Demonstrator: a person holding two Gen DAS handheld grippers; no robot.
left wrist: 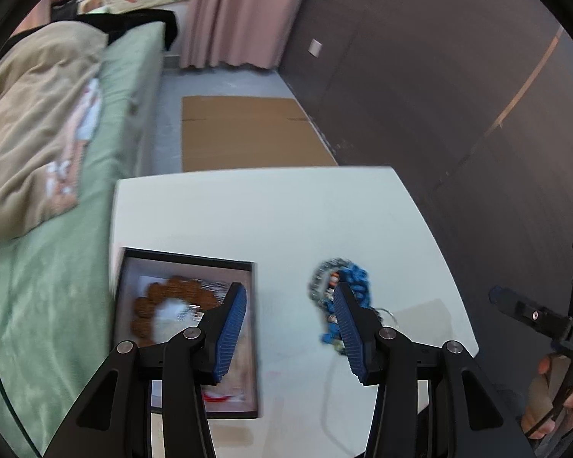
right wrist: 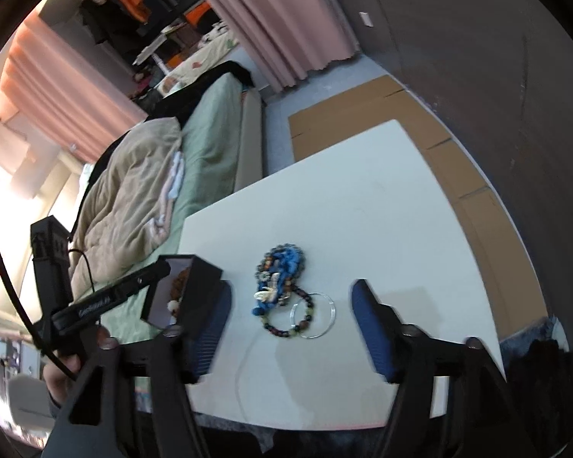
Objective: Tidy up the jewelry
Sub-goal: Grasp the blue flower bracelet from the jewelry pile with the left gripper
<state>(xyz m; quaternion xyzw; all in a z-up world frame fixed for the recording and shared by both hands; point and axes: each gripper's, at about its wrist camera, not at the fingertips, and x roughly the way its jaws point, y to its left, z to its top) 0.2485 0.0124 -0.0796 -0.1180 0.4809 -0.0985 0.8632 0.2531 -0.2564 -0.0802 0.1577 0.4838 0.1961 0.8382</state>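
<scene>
A black jewelry box [left wrist: 189, 328] lies open on the white table [left wrist: 271, 213] at the left, with a brown bead bracelet [left wrist: 160, 305] inside. A pile of jewelry [left wrist: 343, 286], blue cord, grey beads and a clear ring, lies to its right. My left gripper [left wrist: 290, 324] is open above the table, between box and pile, holding nothing. In the right wrist view the pile [right wrist: 282, 274], a dark bead bracelet [right wrist: 290, 315] and a clear bangle [right wrist: 315, 315] lie ahead of my open right gripper [right wrist: 290, 328]. The box [right wrist: 183, 290] is at its left finger.
A bed with green sheet [left wrist: 57, 267] and beige blanket [left wrist: 30, 133] runs along the table's left side. Flat cardboard [left wrist: 248, 133] lies on the floor beyond the table. A dark wall [left wrist: 439, 95] stands at the right. The right gripper's body [left wrist: 534, 316] shows at the right edge.
</scene>
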